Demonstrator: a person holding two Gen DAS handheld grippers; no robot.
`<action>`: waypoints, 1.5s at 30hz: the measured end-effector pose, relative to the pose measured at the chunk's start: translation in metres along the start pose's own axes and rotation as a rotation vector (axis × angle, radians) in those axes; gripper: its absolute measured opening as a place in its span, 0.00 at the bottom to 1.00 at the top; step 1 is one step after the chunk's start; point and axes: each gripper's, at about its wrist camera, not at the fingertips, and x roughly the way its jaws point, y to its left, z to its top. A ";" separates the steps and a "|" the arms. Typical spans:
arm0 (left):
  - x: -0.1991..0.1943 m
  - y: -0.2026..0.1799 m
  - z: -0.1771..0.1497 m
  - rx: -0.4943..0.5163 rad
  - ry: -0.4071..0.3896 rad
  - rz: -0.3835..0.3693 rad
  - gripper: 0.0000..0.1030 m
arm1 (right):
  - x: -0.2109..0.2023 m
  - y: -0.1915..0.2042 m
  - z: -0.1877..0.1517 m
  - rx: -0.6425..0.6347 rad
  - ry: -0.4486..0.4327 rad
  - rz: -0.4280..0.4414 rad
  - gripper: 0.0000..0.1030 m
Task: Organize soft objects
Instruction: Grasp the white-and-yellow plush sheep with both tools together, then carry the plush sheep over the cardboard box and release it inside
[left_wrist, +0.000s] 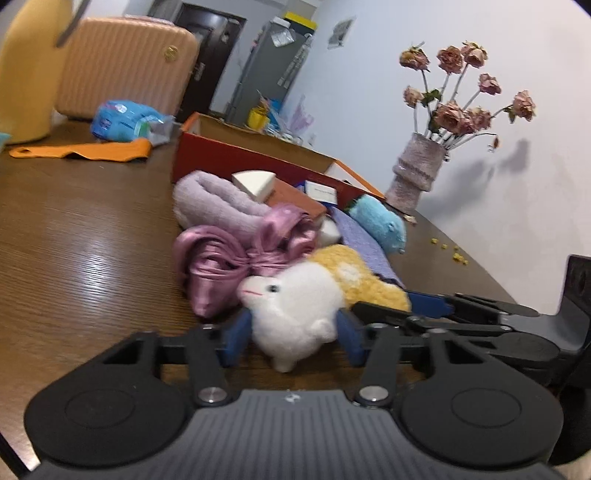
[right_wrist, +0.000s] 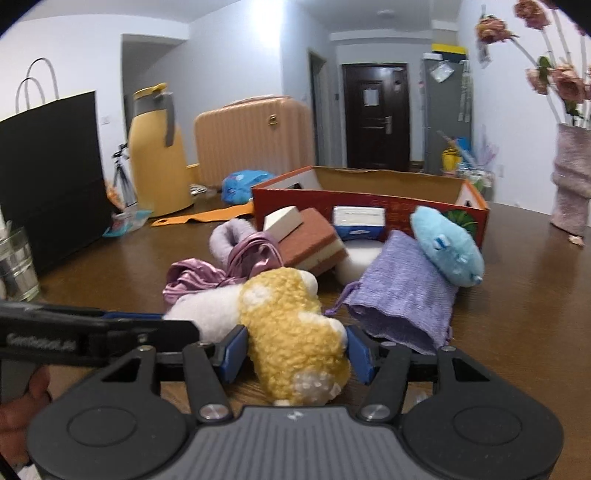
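A white plush toy (left_wrist: 295, 306) lies on the wooden table (left_wrist: 92, 240) between the blue pads of my left gripper (left_wrist: 291, 339), which touch both its sides. A yellow plush toy (right_wrist: 291, 332) lies against it, with my right gripper (right_wrist: 297, 354) closed on its flanks. Just behind them are a pink satin cloth (left_wrist: 221, 266), a rolled lilac towel (left_wrist: 218, 203), a purple knit pouch (right_wrist: 402, 295), a blue plush (right_wrist: 447, 251) and sponges (right_wrist: 310, 240). An open red cardboard box (right_wrist: 369, 206) stands behind the pile.
A vase of dried flowers (left_wrist: 417, 173) stands at the table's far right. On the left are a glass (right_wrist: 16, 266), a black paper bag (right_wrist: 51, 177), a yellow jug (right_wrist: 159, 158), a peach suitcase (right_wrist: 251, 136) and an orange strip (left_wrist: 81, 150).
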 end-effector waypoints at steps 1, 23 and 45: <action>0.001 -0.001 0.000 0.000 -0.003 0.008 0.46 | -0.001 -0.001 0.001 -0.005 0.004 0.004 0.52; 0.014 -0.071 0.146 0.119 -0.247 -0.031 0.46 | -0.041 -0.048 0.103 0.008 -0.192 0.017 0.48; 0.323 -0.017 0.289 -0.088 0.109 -0.076 0.46 | 0.189 -0.225 0.238 0.230 0.163 -0.160 0.48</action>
